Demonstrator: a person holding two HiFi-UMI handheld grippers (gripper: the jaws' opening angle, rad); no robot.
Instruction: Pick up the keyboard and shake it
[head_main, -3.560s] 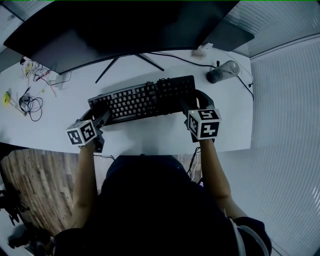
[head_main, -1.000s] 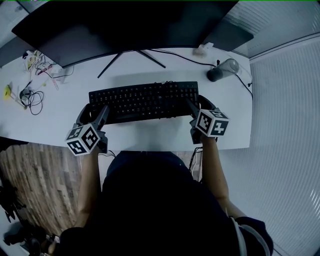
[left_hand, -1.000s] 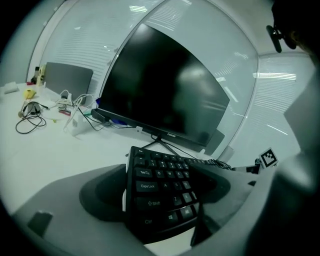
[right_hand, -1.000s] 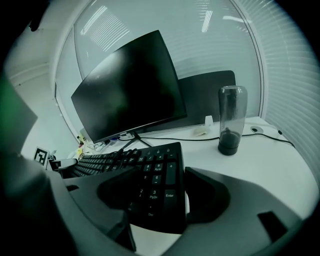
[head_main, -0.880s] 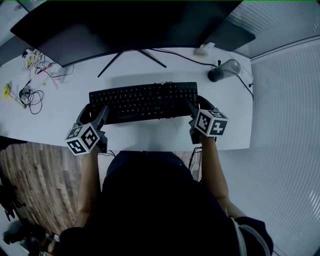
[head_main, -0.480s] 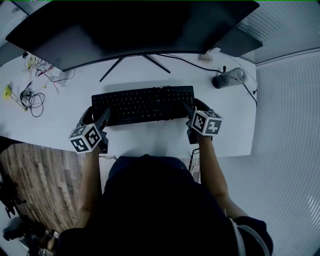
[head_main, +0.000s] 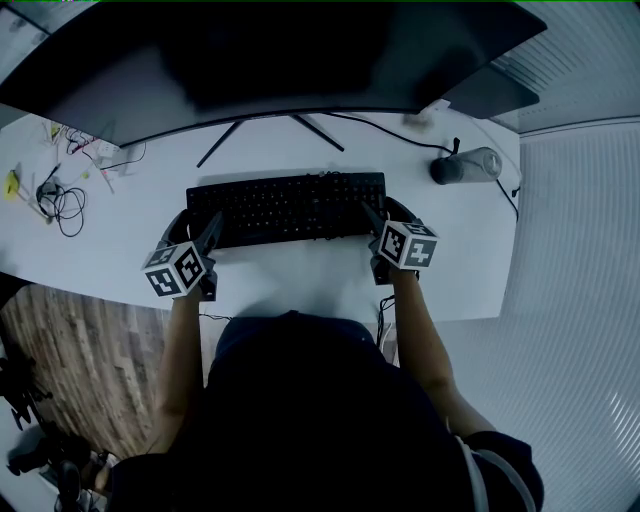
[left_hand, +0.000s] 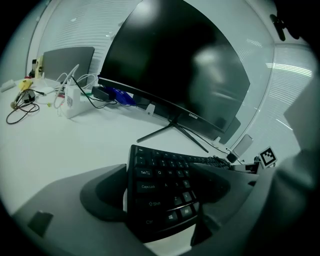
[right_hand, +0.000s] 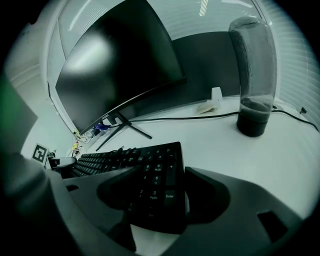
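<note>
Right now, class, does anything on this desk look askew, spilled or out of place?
Nothing spilled or broken. Only the loose cables tangled at the left of the desk look untidy; the keyboard sits square to its edge, held by the left gripper and right gripper.

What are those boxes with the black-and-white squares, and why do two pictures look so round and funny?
No robot here: a person holds a grabbing tool in each hand. The boxes with squares are parts of those tools. One picture comes from a camera on the person's head, looking down at the white desk. The other two come from wide-angle cameras riding on the left gripper and the right gripper; such lenses bend everything round. On the desk are a big dark monitor, a bottle, tangled cables and a black keyboard. Each gripper is closed on one end of the keyboard: the left on the Ctrl and Shift end, the right on the number-pad end.
</note>
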